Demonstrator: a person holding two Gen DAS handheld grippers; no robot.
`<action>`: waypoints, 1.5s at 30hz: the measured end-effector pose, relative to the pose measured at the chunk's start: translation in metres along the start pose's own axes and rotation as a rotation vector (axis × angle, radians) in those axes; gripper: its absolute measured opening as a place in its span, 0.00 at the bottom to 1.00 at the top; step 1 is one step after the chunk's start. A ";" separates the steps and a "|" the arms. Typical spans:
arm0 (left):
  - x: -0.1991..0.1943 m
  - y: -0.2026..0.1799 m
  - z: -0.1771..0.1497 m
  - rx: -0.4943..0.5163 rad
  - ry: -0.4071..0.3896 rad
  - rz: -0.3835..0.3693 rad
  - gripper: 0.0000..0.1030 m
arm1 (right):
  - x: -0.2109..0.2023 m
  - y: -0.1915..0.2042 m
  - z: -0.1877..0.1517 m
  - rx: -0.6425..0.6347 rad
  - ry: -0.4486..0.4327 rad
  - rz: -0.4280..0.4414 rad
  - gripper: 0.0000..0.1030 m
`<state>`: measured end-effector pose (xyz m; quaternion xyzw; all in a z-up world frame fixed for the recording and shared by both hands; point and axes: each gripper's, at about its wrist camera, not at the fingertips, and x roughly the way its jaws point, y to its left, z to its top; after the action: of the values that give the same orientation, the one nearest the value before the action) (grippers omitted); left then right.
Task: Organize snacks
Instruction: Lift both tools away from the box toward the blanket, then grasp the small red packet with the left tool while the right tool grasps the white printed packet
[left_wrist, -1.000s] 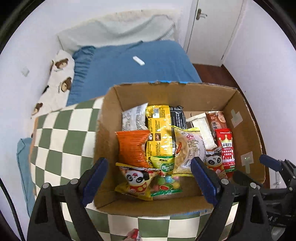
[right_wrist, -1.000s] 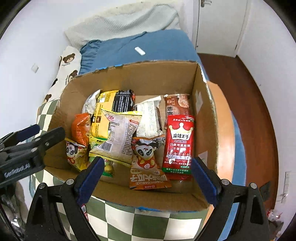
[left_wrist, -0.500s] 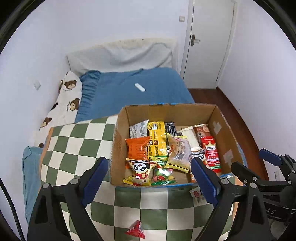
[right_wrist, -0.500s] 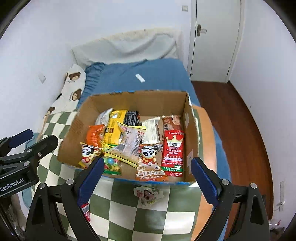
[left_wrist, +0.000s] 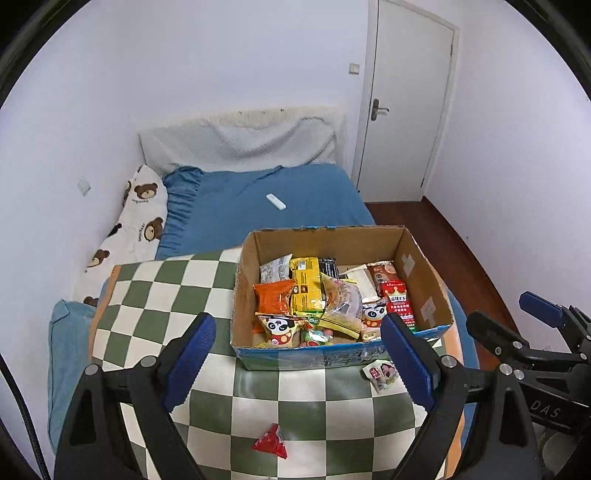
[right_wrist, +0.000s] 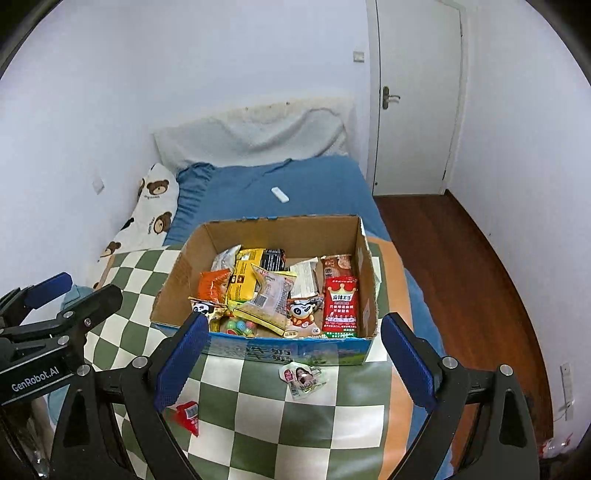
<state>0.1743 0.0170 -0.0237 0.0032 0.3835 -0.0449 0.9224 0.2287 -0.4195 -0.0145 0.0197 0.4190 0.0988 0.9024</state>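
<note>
Above the checkered cloth (left_wrist: 155, 288), both grippers (left_wrist: 297, 363) (right_wrist: 293, 363) tilt downward toward the snack box (right_wrist: 258, 240), jaws wide, empty.

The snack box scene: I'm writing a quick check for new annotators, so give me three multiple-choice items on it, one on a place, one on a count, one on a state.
1. Where does the small red packet lie?
A. inside the cardboard box
B. on the checkered cloth, in front of the box
C. on the blue bed sheet

2. How many snack packets lie loose on the cloth outside the cardboard box?
A. none
B. two
C. five

3. How do the jaws of the left gripper stand?
A. wide open, nothing between them
B. shut on a packet
C. shut on the box wall

Answers: 1 B, it rests on the checkered cloth near the camera. 2 B, the red packet and a white photo-print packet. 3 A, both blue pads stand far apart and bare.
</note>
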 end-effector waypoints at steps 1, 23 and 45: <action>-0.003 0.000 -0.001 0.000 -0.005 -0.001 0.89 | -0.004 0.001 -0.001 0.001 -0.007 -0.002 0.94; 0.085 0.034 -0.080 -0.089 0.295 0.121 0.89 | 0.112 -0.041 -0.068 0.174 0.289 0.058 0.94; 0.192 0.066 -0.207 -0.292 0.726 0.038 0.89 | 0.247 0.001 -0.128 -0.032 0.431 0.073 0.59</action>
<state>0.1684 0.0759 -0.3081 -0.1052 0.6873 0.0314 0.7180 0.2868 -0.3769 -0.2826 -0.0009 0.5996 0.1399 0.7880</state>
